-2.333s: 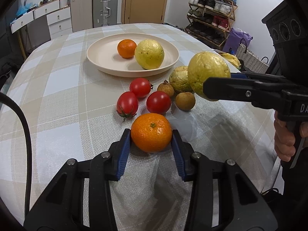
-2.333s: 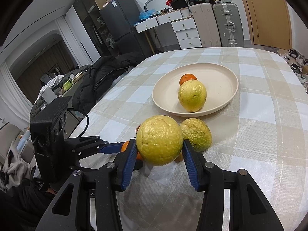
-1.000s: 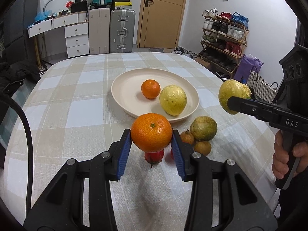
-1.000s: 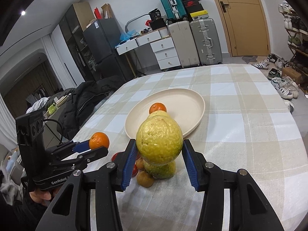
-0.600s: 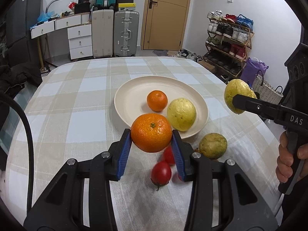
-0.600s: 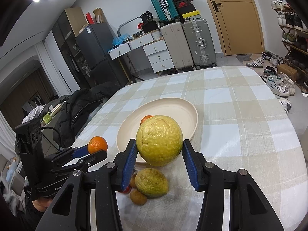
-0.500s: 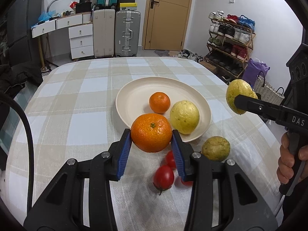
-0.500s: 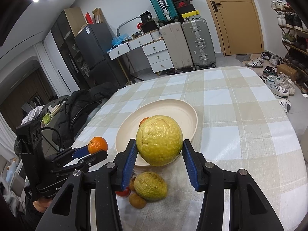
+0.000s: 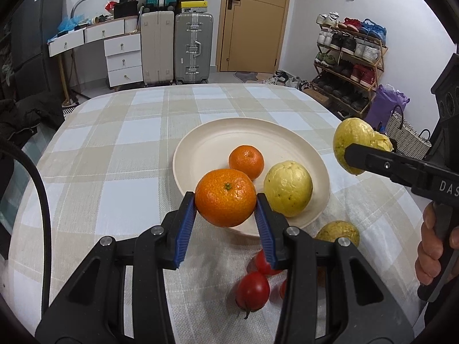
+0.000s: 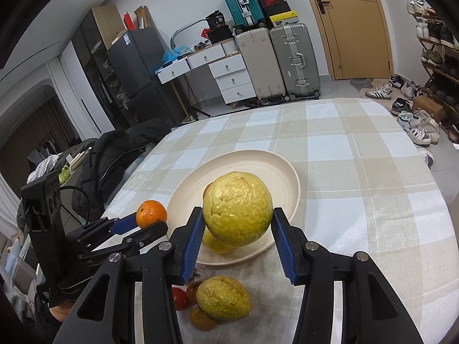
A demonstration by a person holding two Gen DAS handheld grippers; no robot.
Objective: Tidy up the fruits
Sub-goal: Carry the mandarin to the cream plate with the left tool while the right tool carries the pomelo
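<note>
Claws both grip fruit, left claw (image 9: 226, 209) an orange (image 9: 225, 197), right claw (image 10: 236, 232) a yellow fruit (image 10: 237, 208); set each gently on bare plate (image 9: 212, 143) toward 12 o'clock, clear of fruit there

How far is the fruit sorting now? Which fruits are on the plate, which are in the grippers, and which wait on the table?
Done: a small orange and a yellow fruit lie on the plate.
In hand: the left gripper holds a larger orange; the right gripper holds a wrinkled yellow fruit, both near the plate.
Left: a yellow-green fruit, the tomatoes and small brown fruits on the tablecloth.
</note>
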